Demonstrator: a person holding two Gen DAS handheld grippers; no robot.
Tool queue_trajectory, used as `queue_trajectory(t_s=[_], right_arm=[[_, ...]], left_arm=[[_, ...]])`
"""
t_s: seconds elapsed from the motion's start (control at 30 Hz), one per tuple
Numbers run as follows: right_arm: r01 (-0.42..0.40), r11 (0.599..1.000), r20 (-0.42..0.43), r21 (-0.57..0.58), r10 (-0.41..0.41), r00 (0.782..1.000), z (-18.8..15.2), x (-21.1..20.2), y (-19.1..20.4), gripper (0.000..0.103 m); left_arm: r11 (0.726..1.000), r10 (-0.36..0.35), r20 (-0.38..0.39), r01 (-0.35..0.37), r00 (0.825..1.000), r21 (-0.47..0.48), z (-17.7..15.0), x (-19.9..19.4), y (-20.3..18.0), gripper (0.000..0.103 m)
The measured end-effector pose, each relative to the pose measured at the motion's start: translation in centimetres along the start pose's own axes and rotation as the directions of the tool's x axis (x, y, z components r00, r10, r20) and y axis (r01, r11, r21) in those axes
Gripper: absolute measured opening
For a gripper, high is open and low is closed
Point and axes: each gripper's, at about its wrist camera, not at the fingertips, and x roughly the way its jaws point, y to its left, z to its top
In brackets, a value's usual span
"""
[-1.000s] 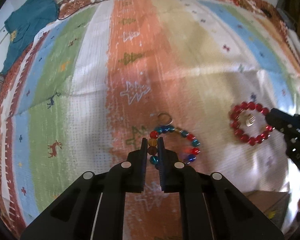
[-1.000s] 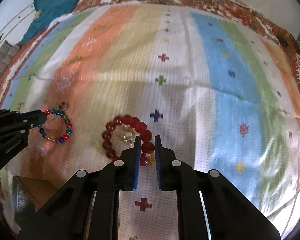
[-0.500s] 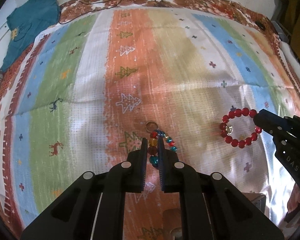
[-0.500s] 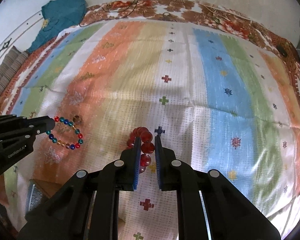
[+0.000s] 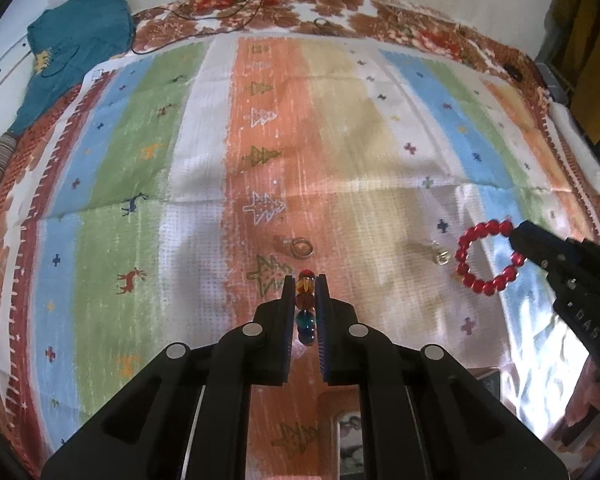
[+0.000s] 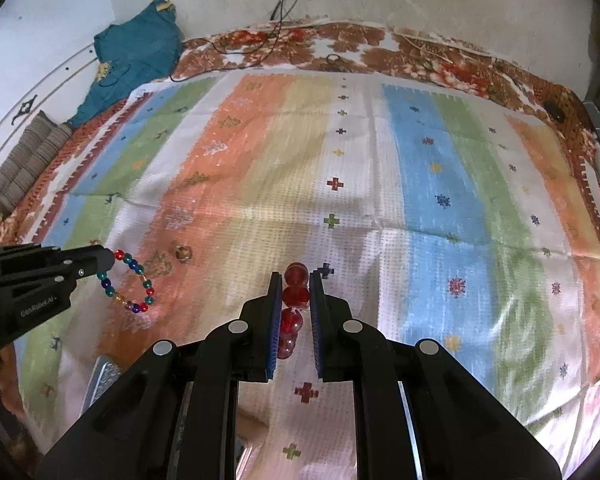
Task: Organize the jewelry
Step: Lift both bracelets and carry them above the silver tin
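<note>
We have the L gripper (image 5: 305,280) clamped on the multicoloured glass-bead bracelet (image 6: 130,282); the loop hangs clear of the striped woven bedspread (image 5: 204,152), over its near-left part. A small gold ring (image 5: 301,248) lies on the orange stripe just past the L tips. A silver ring (image 5: 443,258) lies farther R. The R gripper (image 6: 295,280) is pinched on the red round-bead bracelet (image 5: 486,258), also off the cloth. Step, as we judge: both picked, carry phase. Next: find a container; the boxes at the near edge are unclear.
</note>
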Motion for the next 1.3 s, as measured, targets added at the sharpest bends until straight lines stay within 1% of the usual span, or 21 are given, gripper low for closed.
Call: queue_trajectory(t_s=[0.23,0.33,0.47,0.67,0.97,1.3], right_arm=[[-0.021,1.000,0.034,-0.009,0.022,0.999,-0.6,-2.1,0.8,0.014],[-0.029,1.000,0.047,-0.007,0.029,0.998,-0.9,-3.1,1.1,0.014],[-0.032,0.999,0.062,-0.016,0.033,0.998,-1.3,-4.0,1.5,0.014],[-0.043,0.999,0.083,-0.033,0.045,0.996,-2.1,-5.5,2.2,0.014],[-0.070,0.996,0.112,-0.056,0.076,0.991,-3.7,-7.9,3.0,0.014],[-0.096,0.993,0.121,-0.073,0.104,0.987,-5.4,-9.8,3.6,0.014]], left_arm=[[1.000,-0.015,0.035,0.015,0.999,0.022,-0.4,-2.5,-0.9,0.009],[1.000,-0.025,0.051,0.025,0.998,0.012,-0.5,-3.7,-1.0,0.009],[0.998,-0.047,0.067,0.044,0.997,0.036,-1.1,-4.8,-1.9,0.009],[0.997,-0.059,0.088,0.054,0.994,0.060,-1.8,-6.2,-2.7,0.009],[0.995,-0.073,0.103,0.065,0.992,0.081,-3.7,-8.0,-3.3,0.009],[0.991,-0.106,0.134,0.094,0.985,0.093,-6.1,-10.3,-3.9,0.009]])
